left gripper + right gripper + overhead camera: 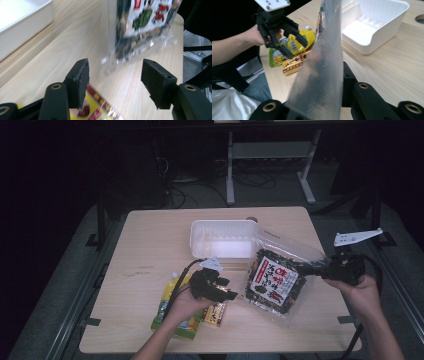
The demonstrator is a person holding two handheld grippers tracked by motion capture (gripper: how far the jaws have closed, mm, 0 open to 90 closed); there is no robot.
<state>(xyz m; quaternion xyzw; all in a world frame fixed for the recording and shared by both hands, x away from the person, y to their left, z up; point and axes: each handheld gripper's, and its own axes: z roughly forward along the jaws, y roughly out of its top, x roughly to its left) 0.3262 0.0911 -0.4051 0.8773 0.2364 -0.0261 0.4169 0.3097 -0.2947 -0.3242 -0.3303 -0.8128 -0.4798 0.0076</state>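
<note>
My right gripper (pixel 320 269) is shut on the right edge of a clear snack bag (pixel 272 280) with dark contents and a red and white label. The bag hangs tilted just above the table. In the right gripper view the bag's clear edge (pixel 324 62) stands clamped between the black jaws. My left gripper (pixel 229 290) is open and holds nothing. It hovers over a small yellow and red packet (pixel 216 312), left of the bag. In the left gripper view its two pads (pixel 81 77) stand apart, with the bag (pixel 142 22) ahead of them and the packet (pixel 100 107) below.
A white plastic tray (pixel 200 227) sits at the middle back of the wooden table (pixel 150 245). A green and yellow spouted pouch (pixel 172 312) lies under the left hand near the front edge. Dark floor, cables and a desk frame lie beyond the table.
</note>
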